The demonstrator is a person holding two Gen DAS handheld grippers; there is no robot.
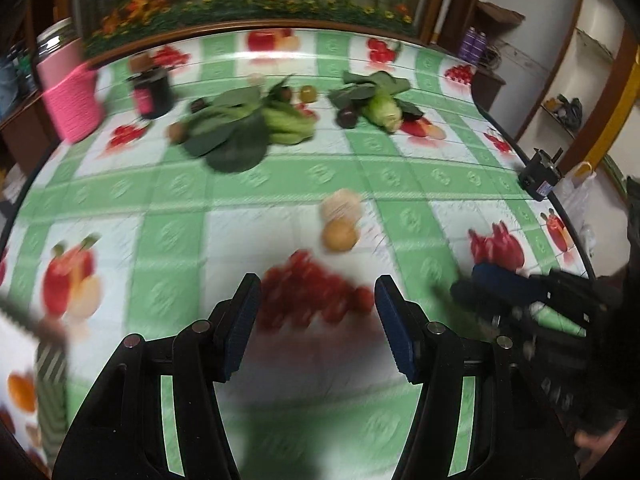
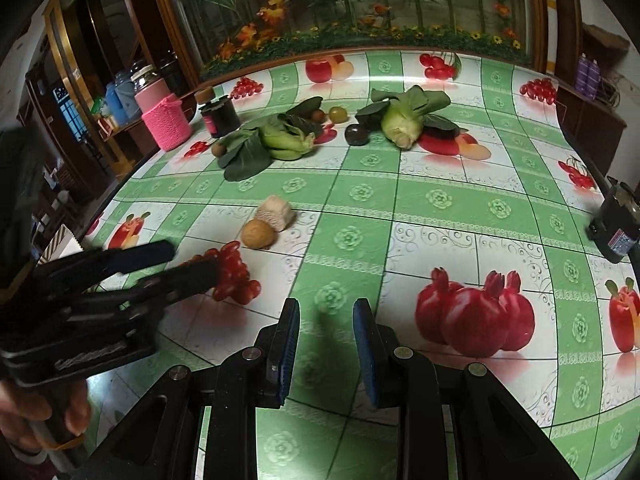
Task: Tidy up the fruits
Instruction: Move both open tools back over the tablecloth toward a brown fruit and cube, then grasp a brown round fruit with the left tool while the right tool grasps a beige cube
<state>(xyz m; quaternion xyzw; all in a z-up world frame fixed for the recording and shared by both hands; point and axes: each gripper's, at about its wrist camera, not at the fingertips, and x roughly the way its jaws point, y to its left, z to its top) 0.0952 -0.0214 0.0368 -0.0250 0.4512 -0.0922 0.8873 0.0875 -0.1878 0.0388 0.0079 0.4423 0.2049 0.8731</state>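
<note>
A bunch of red grapes (image 1: pixel 312 300) lies on the fruit-print tablecloth (image 1: pixel 160 200), just ahead of my open left gripper (image 1: pixel 318 296), between its fingertips. In the right wrist view the left gripper (image 2: pixel 192 258) reaches the grapes (image 2: pixel 234 274) from the left. A round tan fruit (image 2: pixel 258 234) and a pale fruit in foam net (image 2: pixel 276 212) lie behind the grapes. Further back lie a dark plum (image 2: pixel 357 134), a green fruit (image 2: pixel 338 114) and a kiwi (image 2: pixel 218 149). My right gripper (image 2: pixel 326 312) is open and empty above the cloth.
Two leafy greens (image 2: pixel 280 140) (image 2: pixel 402 120) lie at the back among the small fruits. A dark jar (image 2: pixel 219 117) and a pink knitted basket (image 2: pixel 166 126) stand back left. A black device (image 2: pixel 614 222) sits at the table's right edge.
</note>
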